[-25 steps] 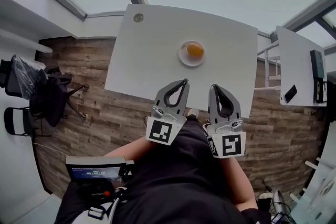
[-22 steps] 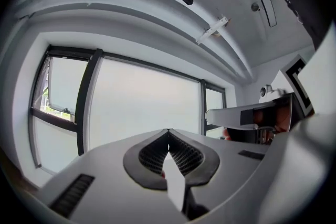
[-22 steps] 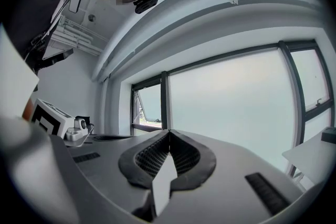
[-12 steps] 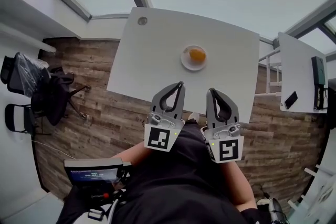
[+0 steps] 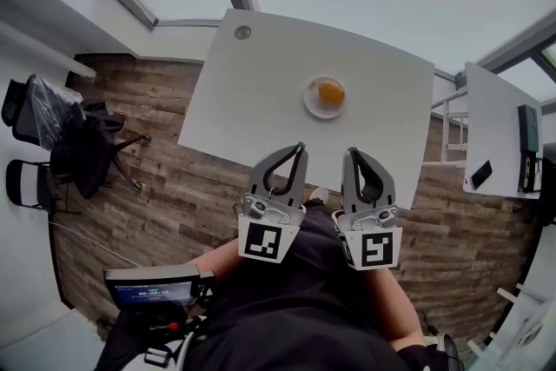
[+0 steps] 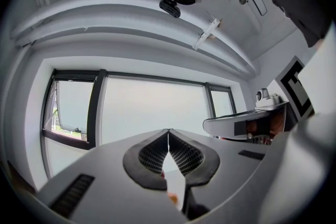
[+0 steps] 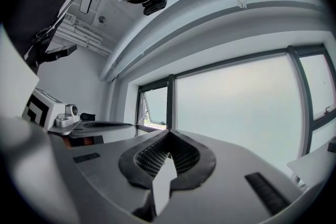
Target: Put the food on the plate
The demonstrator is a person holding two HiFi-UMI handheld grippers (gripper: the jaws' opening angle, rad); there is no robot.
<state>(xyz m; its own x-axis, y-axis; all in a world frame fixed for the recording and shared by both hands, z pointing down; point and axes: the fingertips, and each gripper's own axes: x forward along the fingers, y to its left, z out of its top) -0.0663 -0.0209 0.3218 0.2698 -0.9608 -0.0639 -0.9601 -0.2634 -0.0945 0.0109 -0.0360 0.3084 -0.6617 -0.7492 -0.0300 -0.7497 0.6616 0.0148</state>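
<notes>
My left claw point(image 5: 301, 148) and right claw point(image 5: 351, 153), both pinched shut and empty, sit below the plate point(image 5: 310, 105) of seemingly orange food point(image 5: 329, 89).

Office or lab room, I'd say. Wood-plank floor point(image 5: 165, 178), plain white table point(image 5: 261, 100), and a second white desk point(image 5: 491, 117) at the right with dark devices point(image 5: 526, 148) on it. Black office chairs point(image 5: 82, 154) sit by the left wall, with a small lit screen point(image 5: 152, 287) low left. Big dark-framed windows point(image 6: 152, 107) run along one wall.
</notes>
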